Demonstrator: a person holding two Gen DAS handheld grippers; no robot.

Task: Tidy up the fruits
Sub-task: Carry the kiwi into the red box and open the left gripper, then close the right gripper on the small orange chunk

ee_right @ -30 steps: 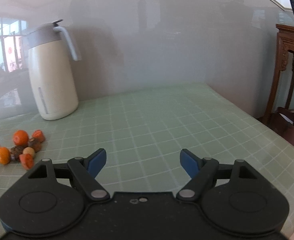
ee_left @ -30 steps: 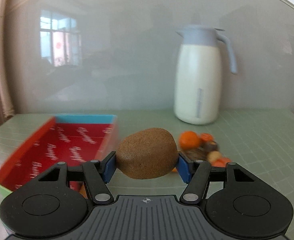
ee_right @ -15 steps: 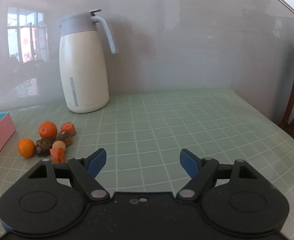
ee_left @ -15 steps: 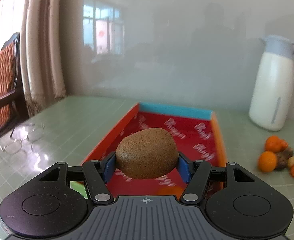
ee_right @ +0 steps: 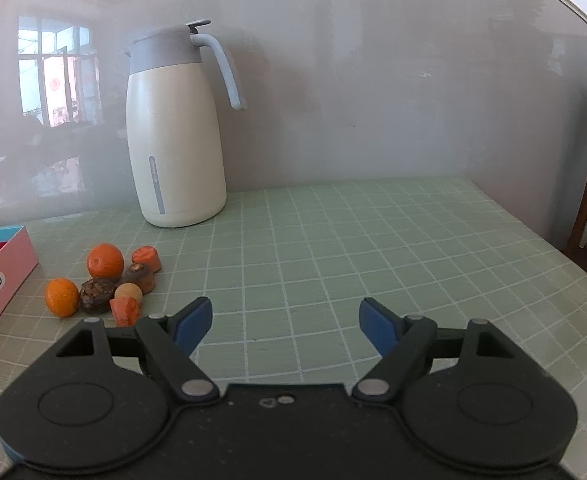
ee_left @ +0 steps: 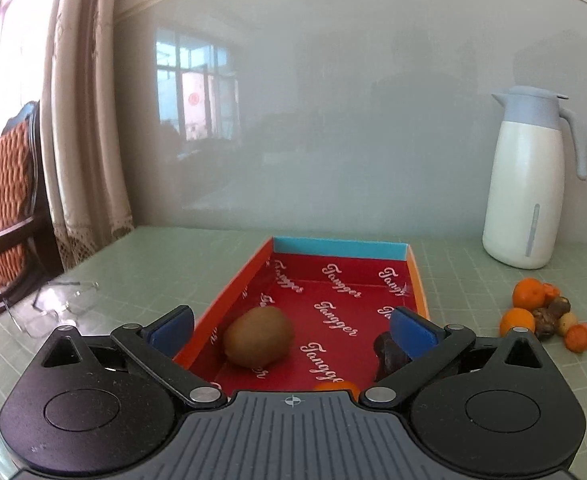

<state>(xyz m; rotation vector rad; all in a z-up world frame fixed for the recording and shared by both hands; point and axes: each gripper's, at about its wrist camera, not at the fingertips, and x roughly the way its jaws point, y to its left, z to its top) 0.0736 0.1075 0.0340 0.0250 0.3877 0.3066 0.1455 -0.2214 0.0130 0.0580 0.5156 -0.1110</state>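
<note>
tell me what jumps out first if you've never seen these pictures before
The red box with white script on its floor grabs the eye, lying on the green checked table with a brown kiwi resting inside near its left wall. Right of the box sits a small heap of oranges and other small fruit, and behind that stands a tall cream jug with a grey lid, against the wall.

We look out from just behind each gripper, low over the surface and tilted slightly down. The left wrist view faces the red box at frame centre, close by. The right wrist view faces open surface and the back wall. Both views share the white jug and the small fruit pile: right edge in the left view, left side in the right.
</note>
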